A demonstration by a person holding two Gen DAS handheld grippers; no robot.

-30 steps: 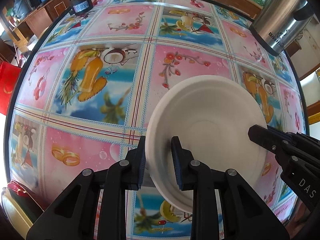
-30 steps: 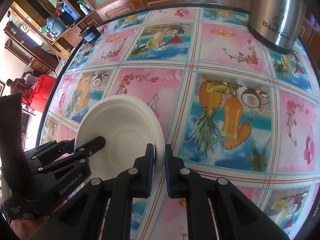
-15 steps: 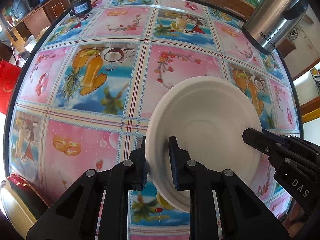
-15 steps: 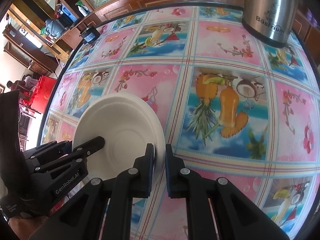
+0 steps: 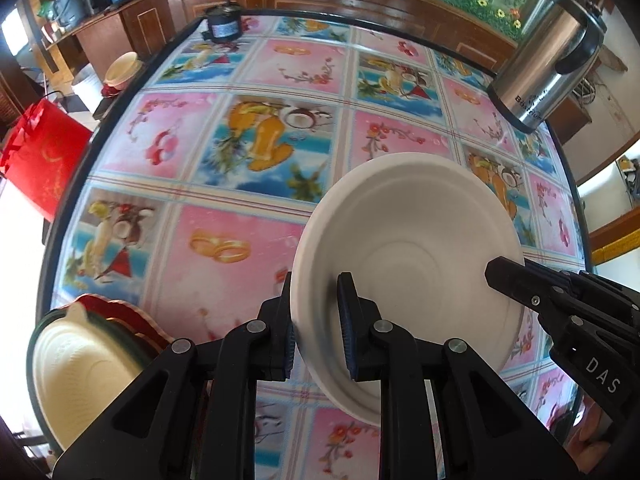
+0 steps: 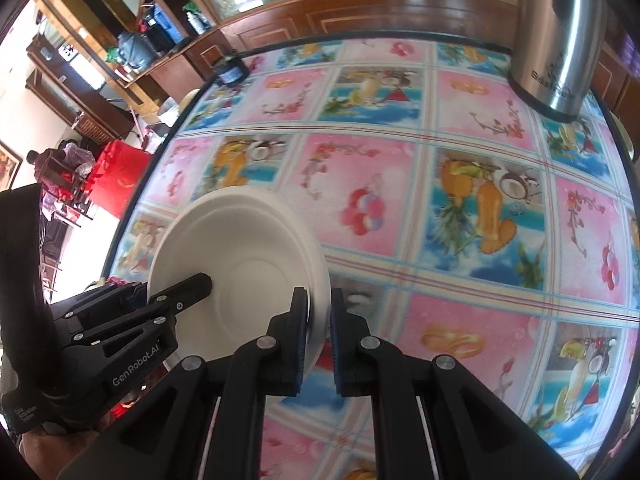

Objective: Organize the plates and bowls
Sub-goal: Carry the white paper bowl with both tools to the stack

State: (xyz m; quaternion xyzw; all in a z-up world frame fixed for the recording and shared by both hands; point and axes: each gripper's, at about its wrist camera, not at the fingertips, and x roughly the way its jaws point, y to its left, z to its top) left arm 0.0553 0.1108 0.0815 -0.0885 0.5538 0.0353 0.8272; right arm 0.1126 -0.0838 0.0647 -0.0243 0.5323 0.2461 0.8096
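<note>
A white bowl [image 5: 416, 240] is held in the air over the patterned table, gripped at opposite rims by both grippers. My left gripper [image 5: 318, 328] is shut on its left rim. My right gripper [image 6: 318, 338] is shut on its right rim; it also shows in the left wrist view [image 5: 560, 312] at the right. The bowl shows in the right wrist view [image 6: 240, 256], with the left gripper [image 6: 120, 328] beside it. At the table's near left edge a cream bowl [image 5: 76, 376] sits on a stack of red and green plates [image 5: 132, 320].
A steel kettle [image 5: 548, 64] stands at the table's far right, also in the right wrist view [image 6: 560, 40]. A small black motor-like object [image 5: 222, 26] sits at the far edge. A red bag [image 5: 40, 164] stands beyond the left edge of the table [image 5: 248, 216].
Both grippers have carried the white bowl leftward and toward the near side. The stack with the cream bowl has come into the left wrist view at bottom left.
</note>
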